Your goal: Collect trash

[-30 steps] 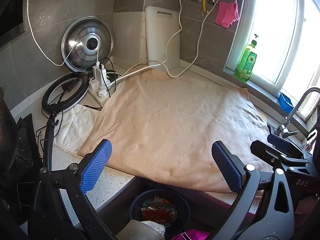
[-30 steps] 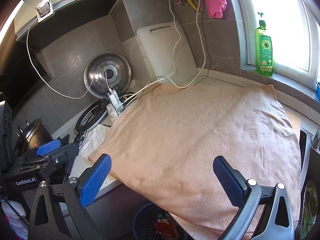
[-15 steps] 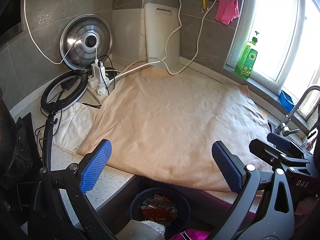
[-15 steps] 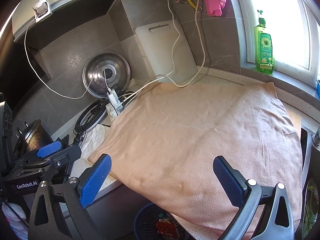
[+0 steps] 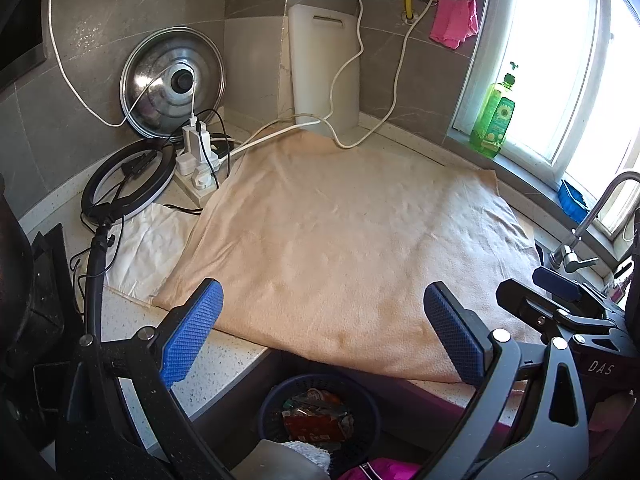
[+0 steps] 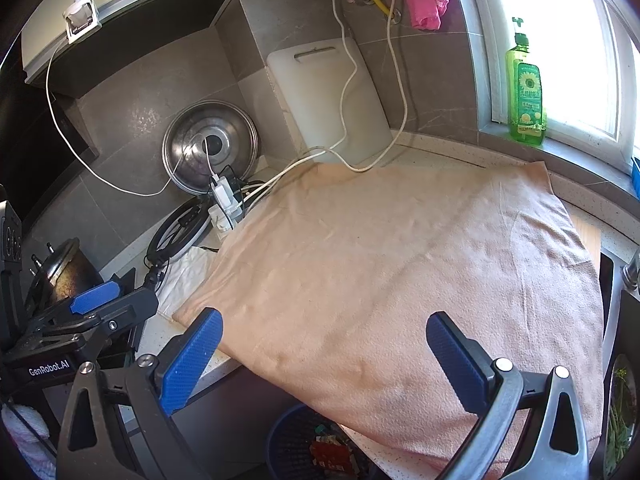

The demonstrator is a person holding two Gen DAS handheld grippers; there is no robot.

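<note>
Kitchen desk (image 5: 132, 320) carries a spread beige towel (image 5: 352, 240) with nothing on it, while the left gripper (image 5: 320, 334) and right gripper (image 6: 324, 354) both hang wide apart and empty above its near edge, and trash (image 5: 316, 416) lies in the blue basket (image 5: 276, 396) below

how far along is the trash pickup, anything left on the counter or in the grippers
Done: wrappers already sit in the blue bin below the counter edge. In hand: nothing; the left gripper and right gripper are both open and empty above the beige towel. Left: no loose trash shows on the towel; only a crumpled white sheet lies beside it.
</note>
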